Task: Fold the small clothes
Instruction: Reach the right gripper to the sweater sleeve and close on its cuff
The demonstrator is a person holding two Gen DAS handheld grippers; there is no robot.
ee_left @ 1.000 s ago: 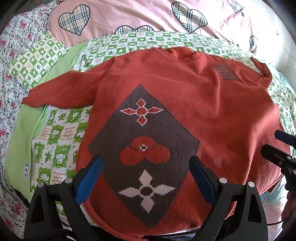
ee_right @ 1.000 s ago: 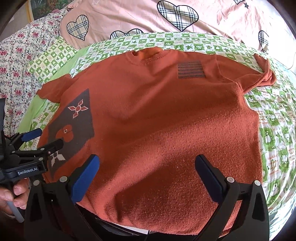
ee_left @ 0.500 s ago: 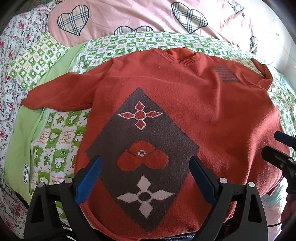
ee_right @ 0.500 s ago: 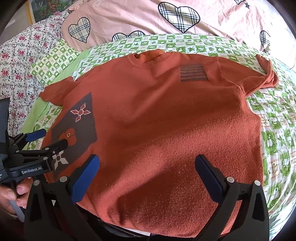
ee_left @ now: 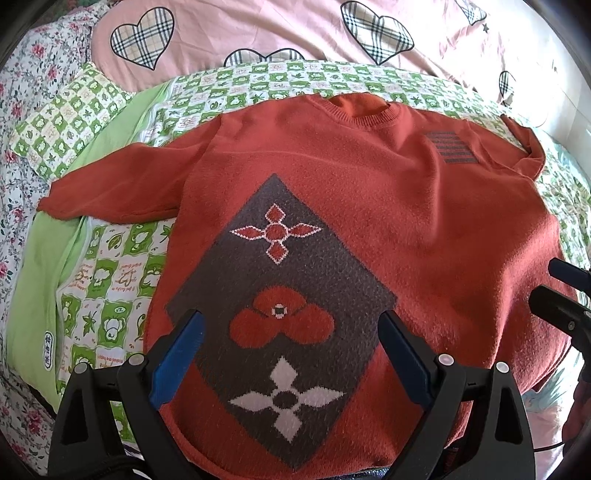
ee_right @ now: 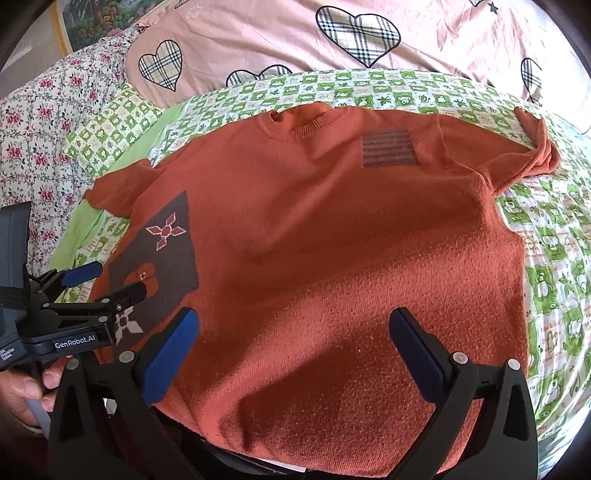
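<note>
An orange-red sweater (ee_left: 424, 221) lies spread flat, front up, on the bed, with a grey diamond patch (ee_left: 280, 310) and a striped grey chest patch (ee_left: 452, 147). Its left sleeve (ee_left: 110, 188) stretches out to the left. It also shows in the right wrist view (ee_right: 332, 240), with the right sleeve (ee_right: 517, 158) bunched at the far right. My left gripper (ee_left: 290, 350) is open and empty over the lower hem. My right gripper (ee_right: 293, 347) is open and empty over the lower right body. Each gripper shows at the edge of the other's view.
A green and white checked sheet (ee_left: 110, 280) lies under the sweater. A pink quilt with plaid hearts (ee_left: 258, 33) is bunched behind. A floral sheet (ee_right: 37, 122) and a small checked pillow (ee_left: 70, 114) lie to the left.
Both views have shifted slightly; the sweater sits a little lower in frame. The grippers stay open and the sweater has not moved.
</note>
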